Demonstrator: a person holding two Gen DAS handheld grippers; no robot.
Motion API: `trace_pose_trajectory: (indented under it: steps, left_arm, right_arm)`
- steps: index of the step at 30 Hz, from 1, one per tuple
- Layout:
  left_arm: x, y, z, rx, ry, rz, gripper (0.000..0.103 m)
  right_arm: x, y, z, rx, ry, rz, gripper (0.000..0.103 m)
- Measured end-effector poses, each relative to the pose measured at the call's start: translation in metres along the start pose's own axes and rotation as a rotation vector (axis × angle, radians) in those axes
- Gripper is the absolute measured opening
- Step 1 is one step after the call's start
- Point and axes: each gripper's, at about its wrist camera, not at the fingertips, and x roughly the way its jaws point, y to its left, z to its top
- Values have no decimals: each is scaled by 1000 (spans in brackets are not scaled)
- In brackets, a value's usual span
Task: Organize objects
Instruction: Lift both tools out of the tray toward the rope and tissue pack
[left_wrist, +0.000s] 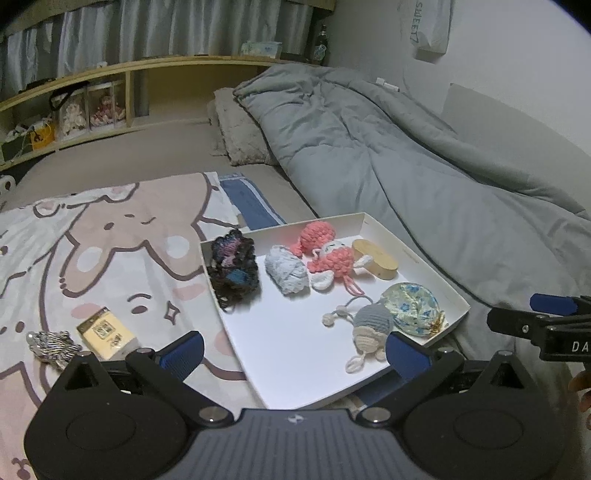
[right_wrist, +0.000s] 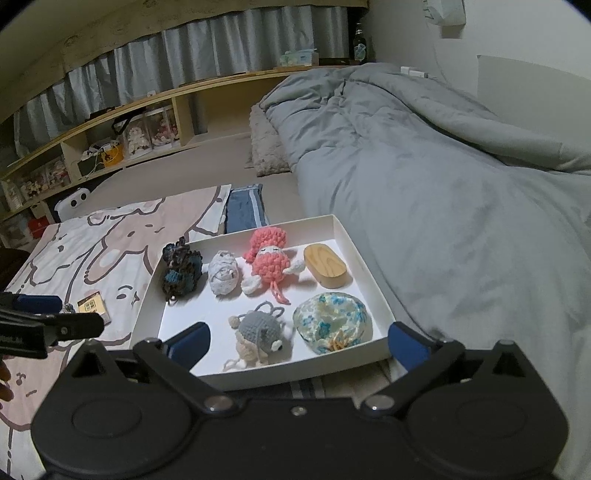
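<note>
Bed holds white tray (right_wrist: 364, 273) just ahead of both spread, empty grippers.

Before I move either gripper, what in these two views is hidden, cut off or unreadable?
- Small yellow box on the blanket: label print too small in both views; in the right wrist view the left gripper's body covers part of it.
- Silvery object beside it: left wrist view, near end hidden behind the left gripper.
- White tray: near edge hidden by the right gripper.
- Shelf contents: too small and dim.
</note>
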Motion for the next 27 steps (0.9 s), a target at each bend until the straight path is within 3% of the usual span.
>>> trace_pose_trajectory:
  steps: [15, 27]
  left_arm:
    - [-14, 49, -2, -30, -29, 64, 103]
    - [-29, 99, -1, -25, -67, 172, 103]
  right_arm:
    - [13, 33, 5, 7, 9, 23, 103]
    - [39, 82, 16, 1, -12, 95, 103]
